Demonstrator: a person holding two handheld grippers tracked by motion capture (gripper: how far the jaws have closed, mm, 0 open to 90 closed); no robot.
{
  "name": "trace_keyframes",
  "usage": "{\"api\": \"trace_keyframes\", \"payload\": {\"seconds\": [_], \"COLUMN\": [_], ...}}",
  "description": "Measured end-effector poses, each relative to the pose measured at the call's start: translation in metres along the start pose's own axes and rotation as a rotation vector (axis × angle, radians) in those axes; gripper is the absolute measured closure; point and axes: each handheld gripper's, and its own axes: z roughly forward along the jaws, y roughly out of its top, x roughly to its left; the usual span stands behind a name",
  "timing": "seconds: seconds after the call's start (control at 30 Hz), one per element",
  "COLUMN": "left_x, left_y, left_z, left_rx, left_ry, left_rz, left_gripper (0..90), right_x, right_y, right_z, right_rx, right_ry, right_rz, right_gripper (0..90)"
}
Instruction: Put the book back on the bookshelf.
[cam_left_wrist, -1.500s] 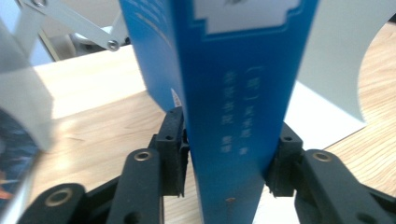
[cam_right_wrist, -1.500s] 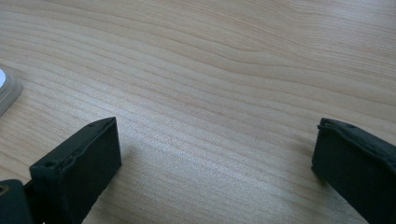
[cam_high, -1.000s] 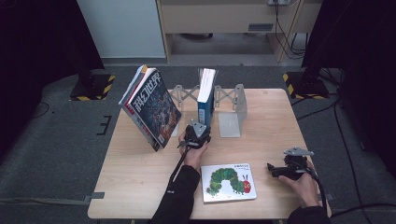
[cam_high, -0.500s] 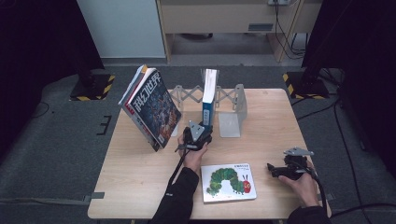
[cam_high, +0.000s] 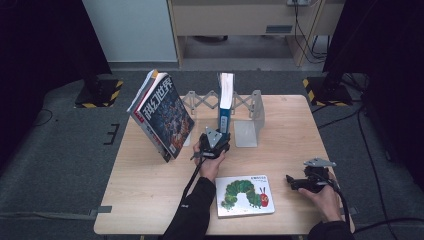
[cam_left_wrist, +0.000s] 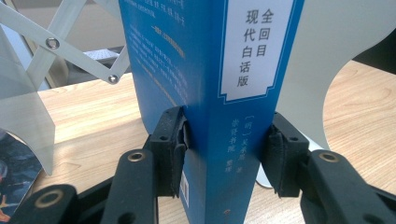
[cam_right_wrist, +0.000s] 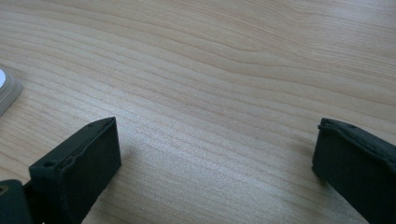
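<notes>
High view showed the blue book (cam_high: 226, 100) standing upright on the wooden table (cam_high: 150, 185), long axis vertical, spine facing the person, inside the metal accordion book rack (cam_high: 247, 117) near the table's far edge, just left of the rack's right end plate. Left gripper (cam_high: 215, 142) clamped the book low down, jaws on either cover. Left gripper view gave the close-up: blue book (cam_left_wrist: 219, 93) spine straight toward the camera, white label with vertical Chinese characters reading top to bottom, left pad (cam_left_wrist: 177, 149) pressed flat to the cover and the right one tight against the other side, left gripper (cam_left_wrist: 224, 156) grasping the book near its bottom edge; rack's scissor links to the left, a pale end plate behind on the right. That label detail was too small to read from above. High view alone showed the big magazine (cam_high: 162, 115) leaning tilted at the rack's left end, the caterpillar picture book (cam_high: 245, 195) lying flat near the front edge, and the right gripper (cam_high: 300, 182) resting low at the table's right front, well apart from the blue book. Right gripper view had the right gripper (cam_right_wrist: 215, 158) released, jaws wide over bare wood, nothing between them.
</notes>
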Motion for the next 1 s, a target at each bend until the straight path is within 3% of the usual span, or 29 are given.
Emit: {"api": "trace_keyframes", "payload": {"seconds": [0.17,0.33,1.0], "left_x": [0.003,0.005,0.008], "left_y": [-0.006,-0.009,-0.003], "left_z": [-0.002,-0.007,-0.016], "left_rx": [-0.027,-0.016,-0.039], "left_ry": [-0.006,-0.026,-0.033], "left_rz": [-0.004,0.004,0.003], "left_gripper": [51.9,51.4,47.2], "right_x": [0.000,0.000,0.000], "right_y": [0.000,0.000,0.000], "right_z": [0.000,0.000,0.000], "right_rx": [0.001,0.001,0.002], "right_ry": [0.002,0.001,0.002], "right_rz": [-0.002,0.000,-0.001], "right_gripper": [1.4,1.4,1.4]}}
